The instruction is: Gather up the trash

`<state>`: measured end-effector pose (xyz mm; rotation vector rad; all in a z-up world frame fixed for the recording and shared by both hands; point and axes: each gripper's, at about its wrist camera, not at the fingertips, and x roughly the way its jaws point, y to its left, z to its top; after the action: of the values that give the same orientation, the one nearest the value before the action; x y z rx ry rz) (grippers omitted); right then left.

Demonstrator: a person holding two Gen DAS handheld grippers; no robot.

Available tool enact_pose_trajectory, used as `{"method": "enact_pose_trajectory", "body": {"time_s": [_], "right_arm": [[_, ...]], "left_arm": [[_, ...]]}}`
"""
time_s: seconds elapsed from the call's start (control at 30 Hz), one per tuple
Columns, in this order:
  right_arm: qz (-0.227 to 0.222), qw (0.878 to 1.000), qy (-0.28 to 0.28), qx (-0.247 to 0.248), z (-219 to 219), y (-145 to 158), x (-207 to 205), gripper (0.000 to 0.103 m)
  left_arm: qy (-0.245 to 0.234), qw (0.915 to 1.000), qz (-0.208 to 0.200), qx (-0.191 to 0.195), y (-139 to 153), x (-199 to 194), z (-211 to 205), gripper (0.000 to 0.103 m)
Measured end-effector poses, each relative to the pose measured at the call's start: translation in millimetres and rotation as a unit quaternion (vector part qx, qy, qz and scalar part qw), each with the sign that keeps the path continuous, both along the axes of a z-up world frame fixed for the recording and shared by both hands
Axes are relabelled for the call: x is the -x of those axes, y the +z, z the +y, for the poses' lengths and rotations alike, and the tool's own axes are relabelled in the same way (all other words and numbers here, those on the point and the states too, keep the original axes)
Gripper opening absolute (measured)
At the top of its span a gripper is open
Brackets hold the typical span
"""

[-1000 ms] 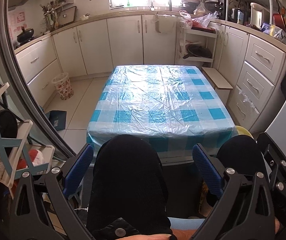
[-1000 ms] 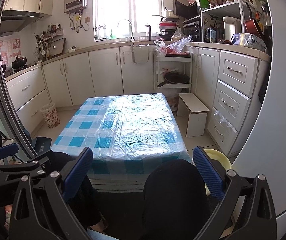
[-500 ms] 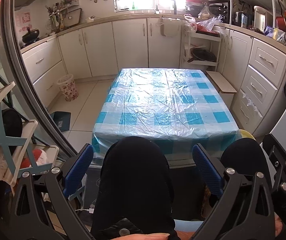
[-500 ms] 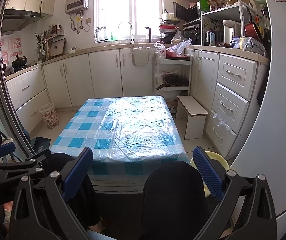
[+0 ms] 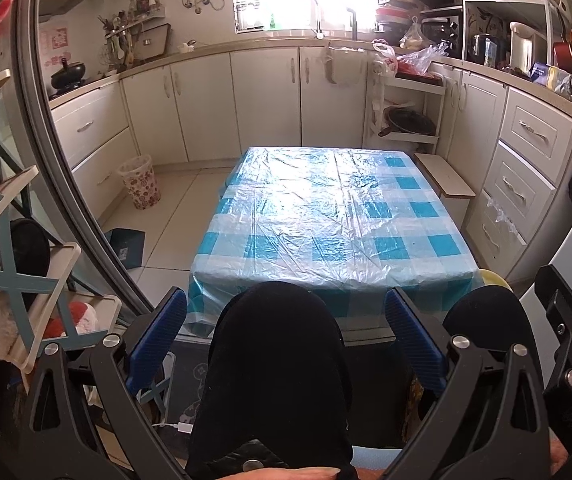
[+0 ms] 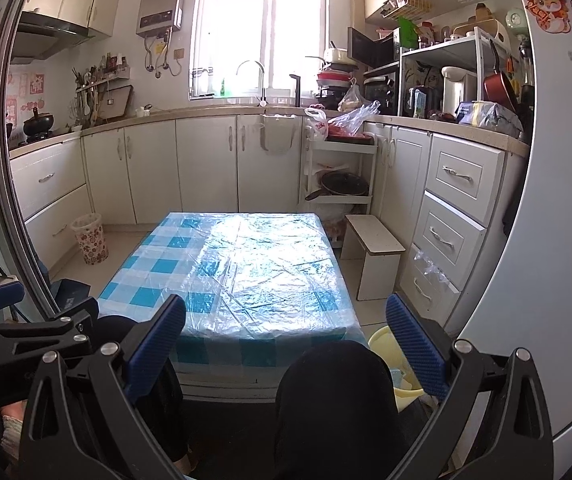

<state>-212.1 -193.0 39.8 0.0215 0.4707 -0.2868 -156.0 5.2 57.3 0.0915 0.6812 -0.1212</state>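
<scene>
Nearest the lens, low in both frames, the person sits with black-trousered knees (image 5: 277,360) filling the bottom centre, and the two claws rest just above them. The left gripper (image 5: 286,332), with its blue ribbed pads (image 5: 159,330) set on black arms, stands spread wide with nothing between the pads but the knee behind; the right gripper (image 6: 286,336) is parted just as wide and likewise holds nothing. Just beyond the knees, in the middle of each frame, stands the low table under a blue-and-white checked cloth with a clear plastic sheet over it (image 6: 245,264); its top looks bare, and I can make out no scrap or wrapper on it. A pale yellow plastic basin (image 6: 386,344) peeps out at the lower right of the right view, beside the knee. Farther off, at the left middle, a small floral-patterned waste basket (image 5: 139,182) stands on the tiled floor against the white cabinets, well apart from the table. So the trash itself cannot be picked out, and the collecting seems not yet begun: this reads as the search. The next move, I judge, calls for finding a piece of litter, perhaps on the floor or under the table, and bringing one spread claw squarely over it.
</scene>
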Motion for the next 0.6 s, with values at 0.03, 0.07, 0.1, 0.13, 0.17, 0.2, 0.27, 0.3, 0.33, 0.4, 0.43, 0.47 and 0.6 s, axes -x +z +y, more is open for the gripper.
{"method": "enact_pose_trajectory", "body": {"time_s": [0.03, 0.07, 0.1, 0.13, 0.17, 0.2, 0.27, 0.3, 0.33, 0.4, 0.43, 0.47, 0.6], "right_arm": [[-0.003, 1.0, 0.0, 0.001, 0.4, 0.6, 0.6, 0.096], [-0.004, 1.0, 0.0, 0.002, 0.7, 1.2, 1.0, 0.096], [-0.005, 1.0, 0.0, 0.002, 0.8, 1.6, 0.9, 0.096], [-0.005, 1.0, 0.0, 0.002, 0.5, 1.8, 0.9, 0.096], [-0.006, 1.0, 0.0, 0.002, 0.5, 2.2, 0.9, 0.096], [-0.007, 1.0, 0.0, 0.002, 0.3, 2.1, 1.4, 0.096], [-0.008, 1.0, 0.0, 0.002, 0.3, 2.6, 1.6, 0.096], [-0.009, 1.0, 0.0, 0.002, 1.0, 2.8, 2.0, 0.096], [-0.01, 1.0, 0.001, 0.001, 1.0, 3.1, 1.8, 0.096], [-0.008, 1.0, 0.002, 0.001, 2.1, 1.9, 2.5, 0.096], [-0.007, 1.0, 0.002, 0.001, 2.2, 1.5, 2.2, 0.096], [-0.006, 1.0, 0.002, 0.001, 2.3, 1.1, 2.0, 0.096], [-0.003, 1.0, 0.002, 0.001, 3.8, 0.4, 1.5, 0.096]], "left_arm": [[0.0, 1.0, -0.001, 0.001, 0.4, 0.2, 0.3, 0.095], [0.0, 1.0, -0.002, 0.001, 0.7, 0.6, 0.5, 0.095], [0.001, 1.0, -0.003, 0.002, 0.8, 1.2, 0.5, 0.095], [0.001, 1.0, -0.005, 0.002, 1.1, 1.6, 0.4, 0.095], [0.001, 1.0, -0.006, 0.002, 1.4, 2.1, 1.1, 0.095], [0.001, 1.0, -0.007, 0.002, 1.7, 2.4, 1.2, 0.095], [0.002, 1.0, -0.009, 0.003, 2.0, 3.1, 1.9, 0.095], [0.002, 1.0, -0.009, 0.003, 2.0, 3.2, 2.1, 0.095], [0.002, 0.9999, -0.009, 0.003, 2.0, 3.2, 2.4, 0.095], [0.003, 0.9999, -0.009, 0.004, 2.1, 3.5, 2.5, 0.095], [0.002, 1.0, -0.009, 0.004, 2.1, 3.5, 2.6, 0.095], [0.002, 1.0, -0.009, 0.004, 2.2, 3.4, 2.7, 0.095], [0.002, 1.0, -0.009, 0.004, 2.0, 3.3, 2.8, 0.095]]}}
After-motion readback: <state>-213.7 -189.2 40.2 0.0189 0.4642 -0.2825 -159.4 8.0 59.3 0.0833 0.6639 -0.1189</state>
